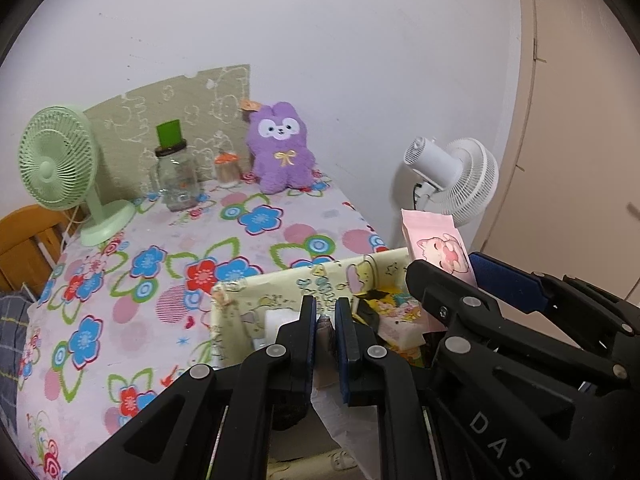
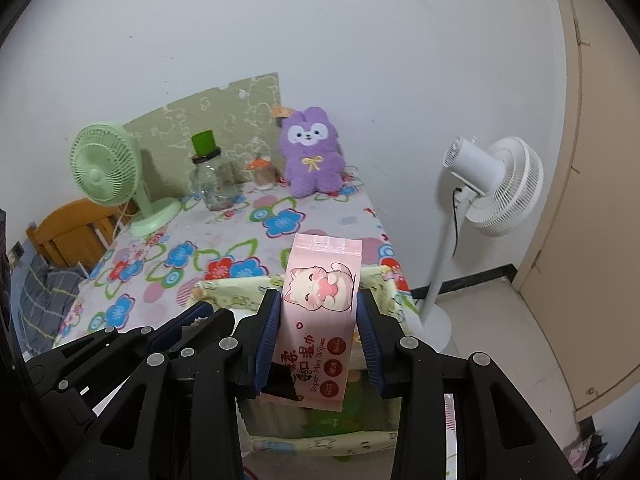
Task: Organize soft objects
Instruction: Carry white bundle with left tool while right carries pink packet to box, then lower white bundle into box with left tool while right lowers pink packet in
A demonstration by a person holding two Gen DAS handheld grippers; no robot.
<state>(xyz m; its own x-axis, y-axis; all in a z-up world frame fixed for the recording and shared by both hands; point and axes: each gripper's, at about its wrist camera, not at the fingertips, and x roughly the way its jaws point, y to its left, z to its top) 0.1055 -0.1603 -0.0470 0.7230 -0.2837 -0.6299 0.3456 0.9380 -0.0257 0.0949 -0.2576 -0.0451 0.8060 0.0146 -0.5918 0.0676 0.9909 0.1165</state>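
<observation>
My right gripper (image 2: 318, 320) is shut on a pink pack of wet wipes (image 2: 320, 300) with a cat picture, held above a pale yellow cartoon-print fabric box (image 2: 224, 284). The pack also shows in the left wrist view (image 1: 436, 240), with the right gripper's fingers (image 1: 440, 288) beside it. My left gripper (image 1: 325, 328) is shut on a small white soft packet (image 1: 340, 412) over the same box (image 1: 280, 284), which holds several small packets. A purple plush animal (image 1: 280, 148) sits upright at the table's far edge against the wall, also in the right wrist view (image 2: 312, 152).
The table has a floral cloth (image 1: 160, 280). At the back stand a green desk fan (image 1: 60, 168), a glass jar with a green top (image 1: 176, 176) and a small orange-lidded jar (image 1: 228, 168). A white standing fan (image 2: 492, 188) is right of the table. A wooden chair (image 2: 68, 228) is at left.
</observation>
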